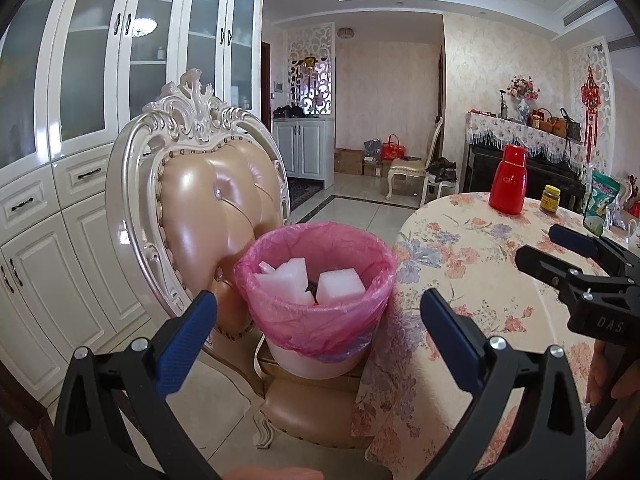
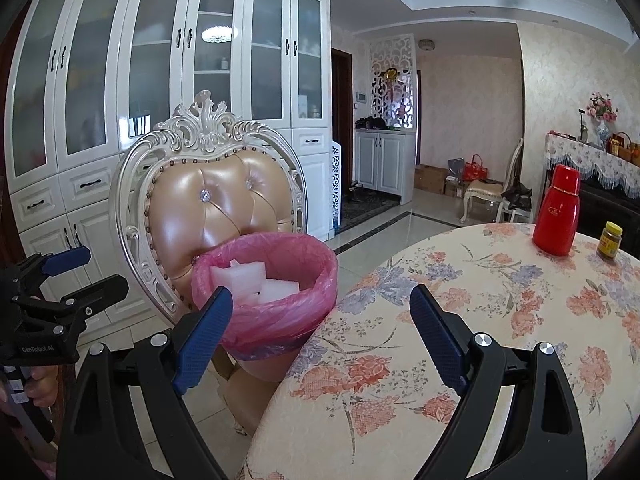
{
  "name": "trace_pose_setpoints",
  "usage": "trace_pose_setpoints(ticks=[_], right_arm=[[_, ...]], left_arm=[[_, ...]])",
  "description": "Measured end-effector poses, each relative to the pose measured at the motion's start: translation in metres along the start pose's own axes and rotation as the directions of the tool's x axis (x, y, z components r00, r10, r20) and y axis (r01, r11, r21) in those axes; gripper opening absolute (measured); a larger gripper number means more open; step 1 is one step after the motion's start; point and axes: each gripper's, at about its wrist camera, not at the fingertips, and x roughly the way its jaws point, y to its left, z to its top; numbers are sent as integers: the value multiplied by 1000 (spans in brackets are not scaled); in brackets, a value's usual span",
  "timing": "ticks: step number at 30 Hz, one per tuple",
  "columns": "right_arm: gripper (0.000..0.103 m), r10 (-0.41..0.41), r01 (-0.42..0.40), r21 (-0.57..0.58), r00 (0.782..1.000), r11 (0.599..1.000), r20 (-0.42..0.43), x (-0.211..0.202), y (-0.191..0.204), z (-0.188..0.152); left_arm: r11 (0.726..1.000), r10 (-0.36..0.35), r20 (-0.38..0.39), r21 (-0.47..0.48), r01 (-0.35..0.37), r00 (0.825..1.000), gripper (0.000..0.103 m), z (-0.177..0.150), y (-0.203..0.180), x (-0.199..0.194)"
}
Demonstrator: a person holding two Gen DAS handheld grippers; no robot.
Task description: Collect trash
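Note:
A white trash bin (image 1: 320, 360) lined with a pink bag (image 1: 316, 324) (image 2: 280, 312) stands on the seat of an ornate chair (image 1: 208, 200) (image 2: 216, 200). White foam pieces (image 1: 340, 286) (image 2: 276, 290) lie inside it. My left gripper (image 1: 316, 332) is open just in front of the bin, with nothing between its blue fingers. My right gripper (image 2: 320, 328) is open over the table's edge, beside the bin, and holds nothing. Each gripper also shows in the other view: the right gripper (image 1: 560, 252) over the table, the left gripper (image 2: 76, 272) at the far left.
A round table with a floral cloth (image 1: 480, 264) (image 2: 480, 320) stands right of the chair, carrying a red flask (image 1: 509, 182) (image 2: 557, 212), a small yellow-lidded jar (image 1: 549, 199) (image 2: 609, 246) and a green packet (image 1: 600, 208). White cabinets (image 1: 80, 120) line the left wall.

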Motion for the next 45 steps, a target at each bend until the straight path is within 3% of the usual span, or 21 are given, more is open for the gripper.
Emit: trace_pose_setpoints(ticks=[45], right_arm=[[85,24,-24,-4,1000,1000,-4,-1,8,-1]], left_arm=[[1000,18,-22,-3,-18,1000,98,-9,6,1]])
